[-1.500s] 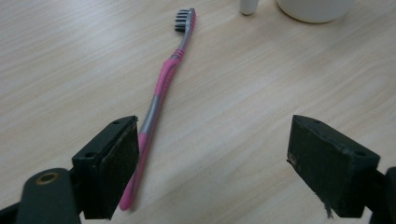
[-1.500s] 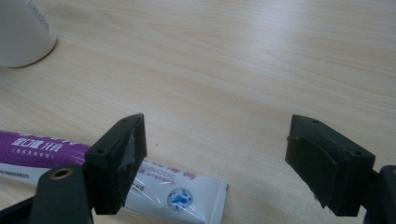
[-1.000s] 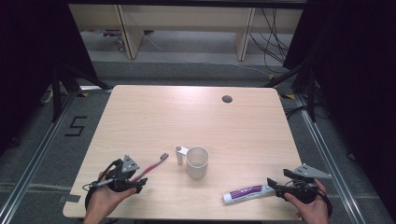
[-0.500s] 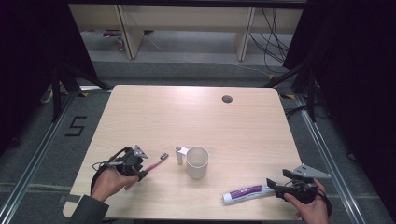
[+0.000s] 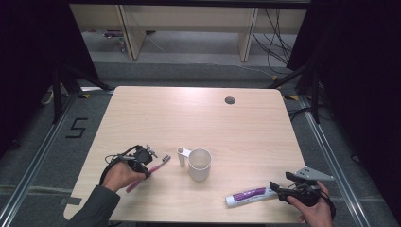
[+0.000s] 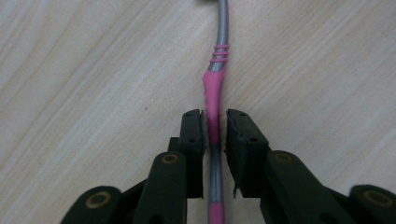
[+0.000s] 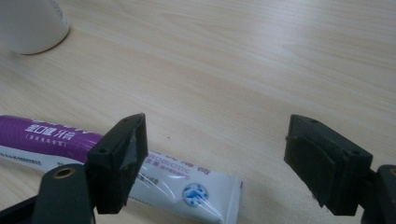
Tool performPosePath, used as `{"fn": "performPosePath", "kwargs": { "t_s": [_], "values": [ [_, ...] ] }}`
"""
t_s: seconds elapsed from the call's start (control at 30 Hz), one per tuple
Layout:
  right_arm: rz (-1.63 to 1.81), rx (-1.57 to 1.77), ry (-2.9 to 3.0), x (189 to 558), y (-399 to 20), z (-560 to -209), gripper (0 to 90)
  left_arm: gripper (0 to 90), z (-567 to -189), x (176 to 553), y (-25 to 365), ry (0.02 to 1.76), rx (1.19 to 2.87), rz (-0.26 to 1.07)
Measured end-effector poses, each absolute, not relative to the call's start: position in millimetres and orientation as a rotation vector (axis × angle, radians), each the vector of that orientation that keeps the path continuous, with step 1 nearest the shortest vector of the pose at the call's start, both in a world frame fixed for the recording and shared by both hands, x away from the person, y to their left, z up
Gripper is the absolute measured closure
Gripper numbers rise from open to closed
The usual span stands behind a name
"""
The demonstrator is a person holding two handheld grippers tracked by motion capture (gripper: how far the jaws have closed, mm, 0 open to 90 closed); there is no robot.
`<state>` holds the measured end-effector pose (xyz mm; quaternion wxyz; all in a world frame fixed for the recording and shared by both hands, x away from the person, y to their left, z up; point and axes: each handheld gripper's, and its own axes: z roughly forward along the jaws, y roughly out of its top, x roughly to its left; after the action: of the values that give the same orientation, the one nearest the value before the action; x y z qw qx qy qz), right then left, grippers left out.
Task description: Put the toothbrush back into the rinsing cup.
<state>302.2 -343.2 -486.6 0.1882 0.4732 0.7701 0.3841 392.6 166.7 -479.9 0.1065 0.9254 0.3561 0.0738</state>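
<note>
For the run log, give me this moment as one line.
left gripper: jaws just closed on toothbrush, flat on table | right gripper: open beside toothpaste tube | cup: upright

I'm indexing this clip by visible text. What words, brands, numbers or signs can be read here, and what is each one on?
"5": black numeral on the grey floor left of the table, high view.
"ROBOTIC": partly cut-off grey print on the white end of the toothpaste tube, right gripper view.
White characters on the tube's purple band: too blurred to read.
Toothbrush and white mug: no text.
</note>
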Motion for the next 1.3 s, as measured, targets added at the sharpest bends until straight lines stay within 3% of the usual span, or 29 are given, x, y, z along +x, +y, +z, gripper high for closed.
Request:
{"fn": "performPosePath", "kwargs": {
  "t_s": [0.83, 1.3],
  "values": [
    [1.082, 1.319, 2.174, 302.3, -342.2, -486.7, 22.2, 82.8, -479.7, 409.8, 156.1, 1.046, 2.865, 0.051],
    [1.101, 1.366, 2.161, 300.9, -342.1, -486.5, 22.3, 83.1, -458.3, 408.9, 171.1, 1.013, 2.701, 0.135]
  ]
}}
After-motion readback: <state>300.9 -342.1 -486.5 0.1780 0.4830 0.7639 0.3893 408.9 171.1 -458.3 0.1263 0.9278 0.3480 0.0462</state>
